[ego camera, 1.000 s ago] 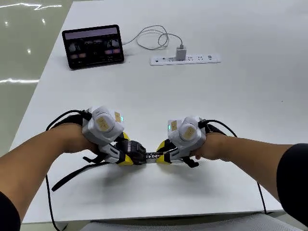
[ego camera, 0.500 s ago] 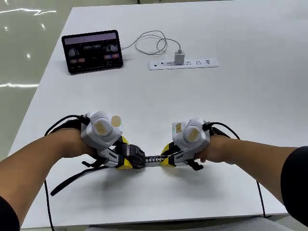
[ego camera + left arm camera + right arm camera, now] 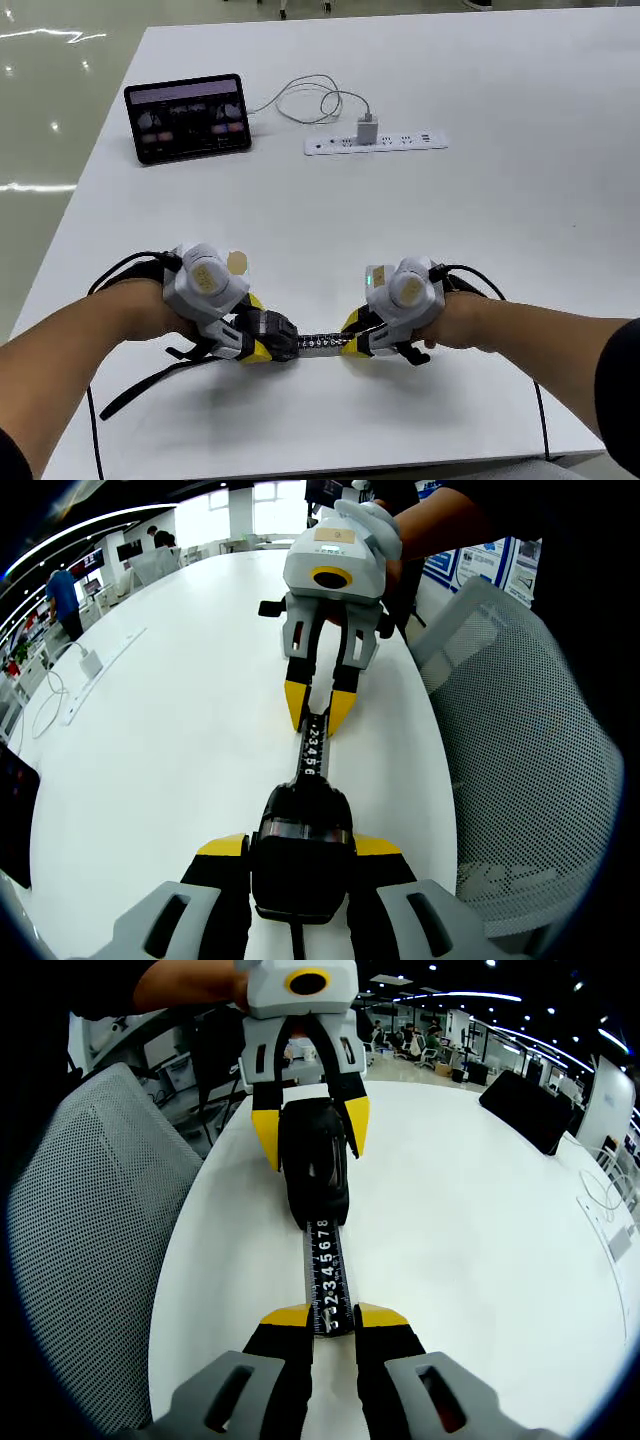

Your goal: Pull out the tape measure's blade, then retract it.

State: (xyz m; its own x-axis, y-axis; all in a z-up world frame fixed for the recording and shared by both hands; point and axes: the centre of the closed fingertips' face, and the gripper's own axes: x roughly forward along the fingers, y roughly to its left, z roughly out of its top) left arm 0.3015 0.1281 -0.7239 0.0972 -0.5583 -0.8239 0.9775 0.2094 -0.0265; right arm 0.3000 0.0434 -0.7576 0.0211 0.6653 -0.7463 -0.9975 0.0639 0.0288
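Observation:
A black tape measure case (image 3: 300, 865) sits between the yellow-tipped jaws of my left gripper (image 3: 300, 845), which is shut on it. A short length of numbered blade (image 3: 324, 1270) runs out of the case (image 3: 314, 1165) just above the white table. My right gripper (image 3: 333, 1318) is shut on the blade's free end. In the head view the left gripper (image 3: 260, 345) holds the case (image 3: 277, 335) and the right gripper (image 3: 352, 346) faces it. The blade (image 3: 320, 343) spans the small gap between them, near the table's front edge.
A tablet (image 3: 188, 116) stands at the back left of the white table (image 3: 480, 230). A white power strip (image 3: 375, 143) with a plugged charger and looped cable lies behind the middle. A mesh chair (image 3: 520, 780) is at the table's near edge.
The gap between the grippers has widened. The right gripper has drawn away from the case, so a little more blade shows. The head camera has tipped, shifting the whole scene.

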